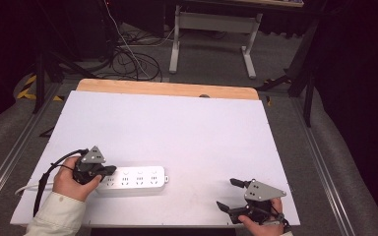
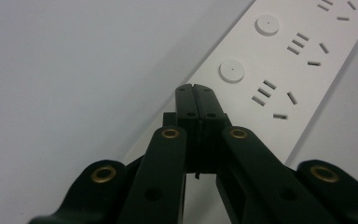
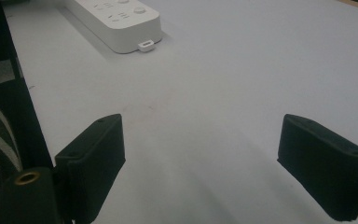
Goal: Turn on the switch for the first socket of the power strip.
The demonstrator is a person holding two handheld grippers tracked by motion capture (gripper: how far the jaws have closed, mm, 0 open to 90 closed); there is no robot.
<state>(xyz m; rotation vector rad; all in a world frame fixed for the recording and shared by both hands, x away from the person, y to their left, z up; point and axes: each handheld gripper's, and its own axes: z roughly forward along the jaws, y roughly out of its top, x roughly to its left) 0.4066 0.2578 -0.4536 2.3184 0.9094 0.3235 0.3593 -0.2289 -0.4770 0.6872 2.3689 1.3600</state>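
A white power strip (image 1: 134, 180) lies flat on the white table (image 1: 177, 128), near its front left. It has several socket groups and round buttons (image 2: 231, 71). My left gripper (image 1: 109, 170) is shut, with its tips resting over the strip's left end (image 2: 196, 88); nothing is between the jaws. The strip's right end (image 3: 121, 23) reaches into the right gripper view at the top left. At the table's front right, my right gripper (image 1: 229, 194) stands open above bare tabletop, its two pads (image 3: 93, 154) wide apart.
A white cable (image 1: 32, 187) leaves the strip's left end past the person's left hand (image 1: 71, 183). A wooden edge (image 1: 167, 89) borders the table's far side. Beyond it on the floor are a white desk frame (image 1: 211, 29) and loose cables (image 1: 128, 59).
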